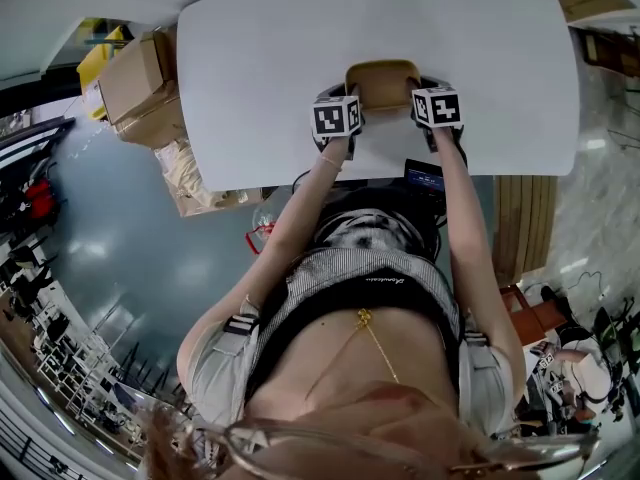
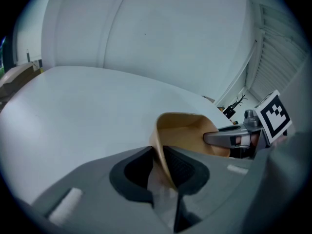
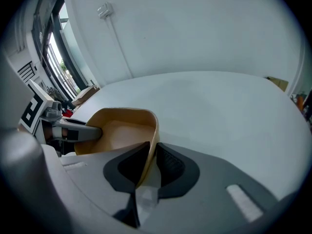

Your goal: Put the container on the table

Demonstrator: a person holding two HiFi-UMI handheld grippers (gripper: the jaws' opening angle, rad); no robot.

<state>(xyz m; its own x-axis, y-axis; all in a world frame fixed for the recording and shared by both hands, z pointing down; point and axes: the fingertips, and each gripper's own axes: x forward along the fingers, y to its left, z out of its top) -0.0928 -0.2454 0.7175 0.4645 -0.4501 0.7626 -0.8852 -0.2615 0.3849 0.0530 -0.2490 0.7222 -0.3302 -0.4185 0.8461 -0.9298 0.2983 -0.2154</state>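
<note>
Tan container (image 1: 383, 83) held from both sides at the white desk (image 1: 250, 68).
The left tool (image 2: 162, 165) and right tool (image 3: 150, 164) each pinch an opposite wall, likely so it sets down level.

**Open tabletop ahead, container between**

Beyond the left gripper (image 1: 349, 88) and right gripper (image 1: 419, 88), the table (image 1: 260, 48) lies open. The container (image 1: 383, 78) fills the gap between them. Cardboard boxes (image 1: 140, 83) crowd the floor well left of the left gripper.
</note>
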